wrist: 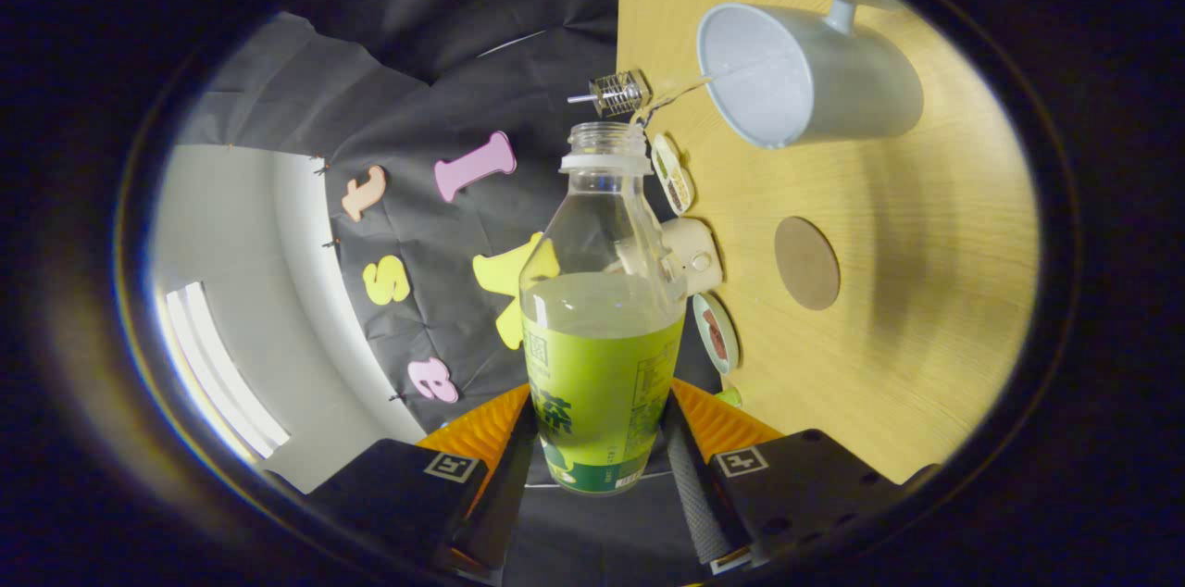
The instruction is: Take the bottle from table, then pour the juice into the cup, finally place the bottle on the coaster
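My gripper (600,453) is shut on a clear bottle (602,328) with a green label, both fingers pressing its lower body. The bottle has no cap and holds pale juice to about half its height. The whole view is rolled, so the wooden table (907,309) stands upright beside the bottle, which lies tipped towards it. A pale mug-shaped cup (805,73) with a handle stands on the table beyond the bottle's mouth, its opening facing the mouth. A thin clear strand (676,94) runs from the mouth to the cup's rim. A round brown coaster (806,262) lies on the table nearer my fingers than the cup.
Several small jars and tins (694,256) line the table's far edge against the black cloth wall. A small wire-mesh metal piece (618,93) sits just past the bottle's mouth. A white wall with a bright window (218,365) lies on the side away from the table.
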